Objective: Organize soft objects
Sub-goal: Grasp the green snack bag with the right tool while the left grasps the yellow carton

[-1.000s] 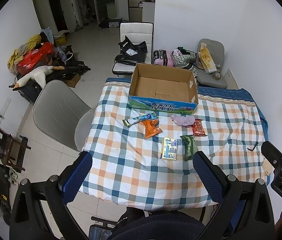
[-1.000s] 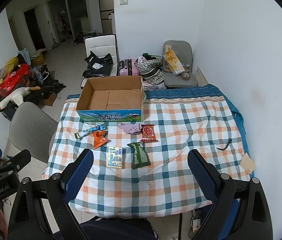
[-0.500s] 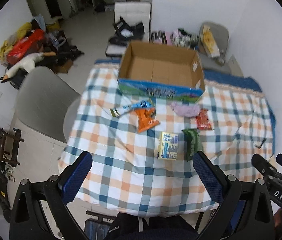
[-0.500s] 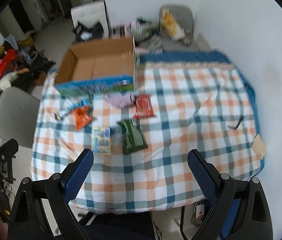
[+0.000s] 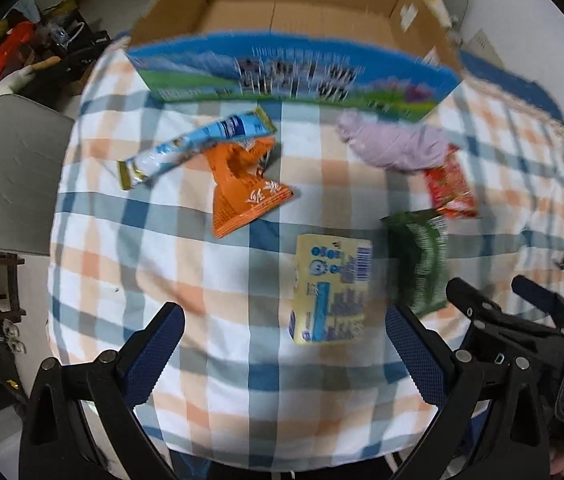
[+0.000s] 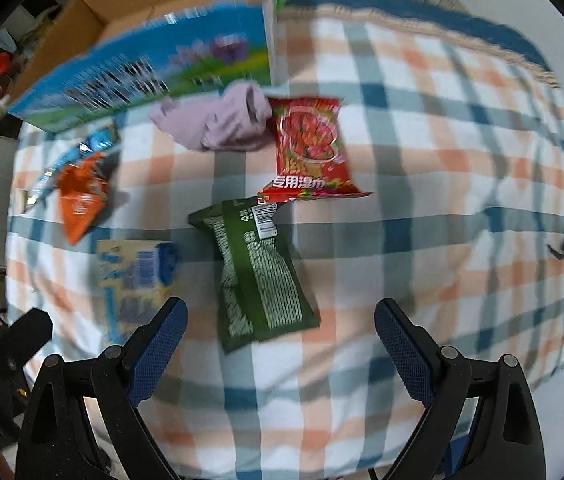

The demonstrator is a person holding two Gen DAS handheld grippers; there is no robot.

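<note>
So the soft stuff is all spread out on the checked tablecloth (image 5: 222,320), in front of the open cardboard box (image 5: 302,16) sitting at the far side. Closest to the right gripper (image 6: 280,332) is the green packet (image 6: 258,272), lying flat with its printed back and barcode up, its near end sitting roughly between the two blue finger pads. Not touching them though, the fingers are spread wide with nothing in them.

The red snack bag (image 6: 310,148) is just past the green one, corners nearly touching or slightly overlapping, hard to say with the blur. The lilac cloth (image 6: 218,124) is bunched up beside the red bag, right against the front wall of the box.

Over on the left side, the yellow pack (image 5: 330,288) lies flat just ahead of the left gripper (image 5: 282,340), nearer its right finger. That gripper is also wide apart and empty. Further out are the orange pouch (image 5: 246,188) and the long light-blue stick packet (image 5: 194,148), which overlaps the orange one's top edge.

The box has a blue and green printed front and looks empty inside from what shows. A grey chair (image 5: 6,168) stands off the table's left edge. The right gripper's body pokes into the left camera's lower right corner.
</note>
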